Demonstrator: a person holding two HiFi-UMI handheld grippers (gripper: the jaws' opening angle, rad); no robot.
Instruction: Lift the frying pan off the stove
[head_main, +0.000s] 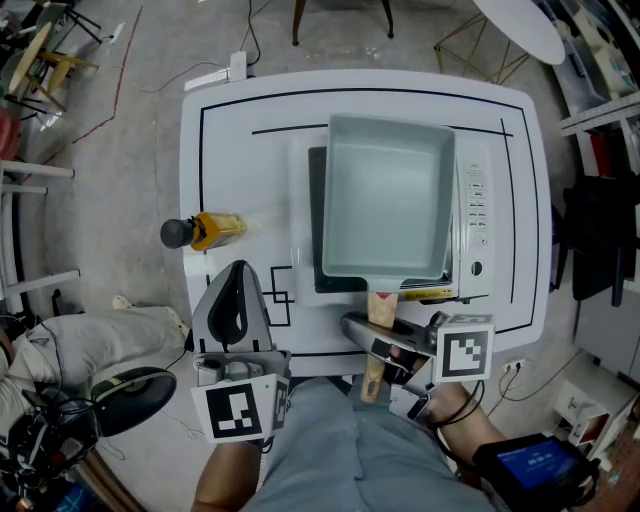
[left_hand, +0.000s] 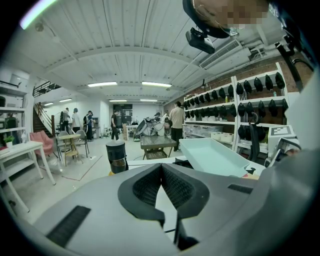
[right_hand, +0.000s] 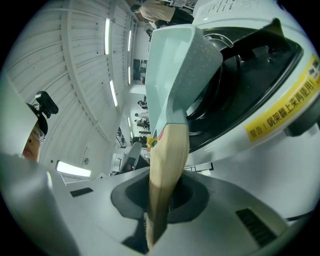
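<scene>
A pale blue-green square frying pan (head_main: 385, 195) is seen on the white single-burner stove (head_main: 478, 215) in the middle of the white counter (head_main: 230, 140), with its light wooden handle (head_main: 380, 308) reaching toward the lower edge of the frame. The handle is pinched by the right claw (head_main: 370, 335) at lower centre, and in the right gripper view the pads are pressed against both of its sides. The left claw (head_main: 238, 272), at the lower left over the counter's near edge, is pressed together with nothing between its pads, and a yellow bottle with a black cap (head_main: 205, 231) is laid on its side near the counter's left edge.
</scene>
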